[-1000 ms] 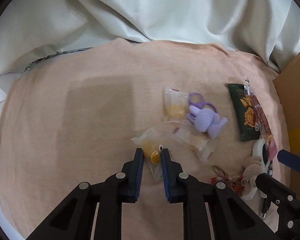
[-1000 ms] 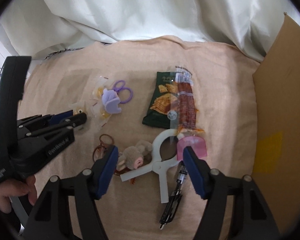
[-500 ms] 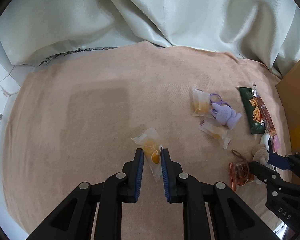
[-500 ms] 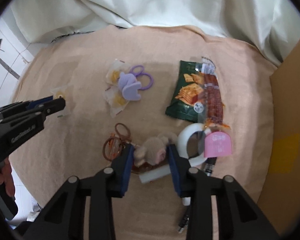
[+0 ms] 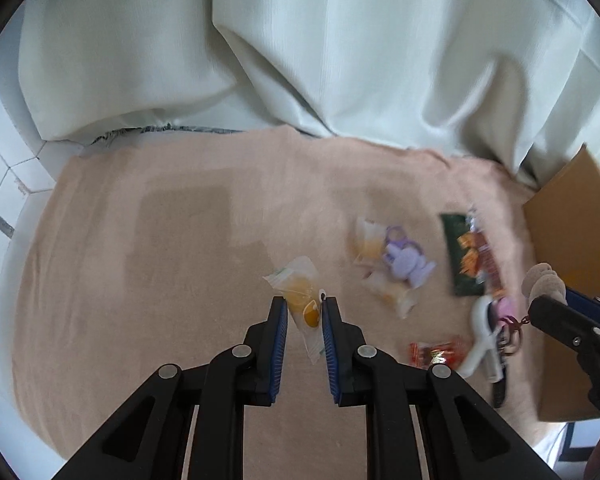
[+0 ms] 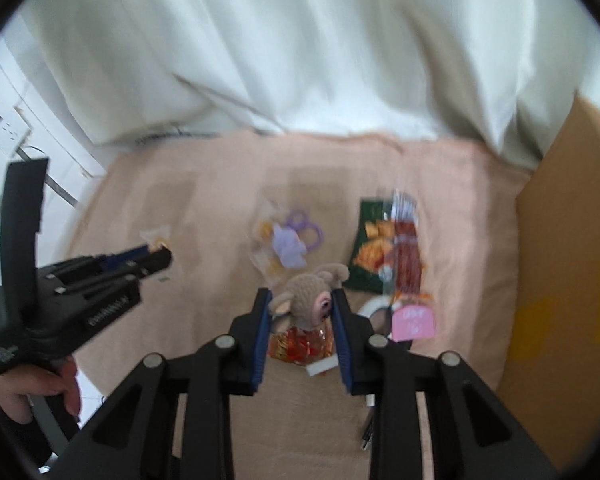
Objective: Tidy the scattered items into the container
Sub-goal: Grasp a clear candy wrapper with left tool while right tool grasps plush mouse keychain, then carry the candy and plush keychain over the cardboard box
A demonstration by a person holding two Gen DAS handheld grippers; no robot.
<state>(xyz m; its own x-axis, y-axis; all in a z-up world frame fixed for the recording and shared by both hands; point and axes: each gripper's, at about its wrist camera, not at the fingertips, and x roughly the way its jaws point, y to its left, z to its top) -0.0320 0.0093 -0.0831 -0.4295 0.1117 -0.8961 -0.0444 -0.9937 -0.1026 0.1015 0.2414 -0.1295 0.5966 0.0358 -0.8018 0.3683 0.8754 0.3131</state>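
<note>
Both grips are made but nothing sits in the brown cardboard box [image 6: 560, 280] yet — the left gripper [image 5: 304, 312] pinches a clear candy sachet [image 5: 300, 300], the right gripper [image 6: 300, 308], its jaws just closing, clamps a small grey plush mouse [image 6: 308, 292] — while the purple clip [image 6: 292, 244], green snack packet [image 6: 370, 252] and white clamp [image 5: 480, 332] lie on the peach cloth [image 5: 180, 240].

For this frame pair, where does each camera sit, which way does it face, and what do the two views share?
Left wrist: rides the left claw, angled down at the peach cloth; its claw is shut on a clear candy packet; the right claw enters from the right.
Right wrist: rides the right claw, angled down; it grips a plush toy; the left claw and a hand show at left.
Shared: both claws, purple toy, green snack bag, cardboard box, curtain.
</note>
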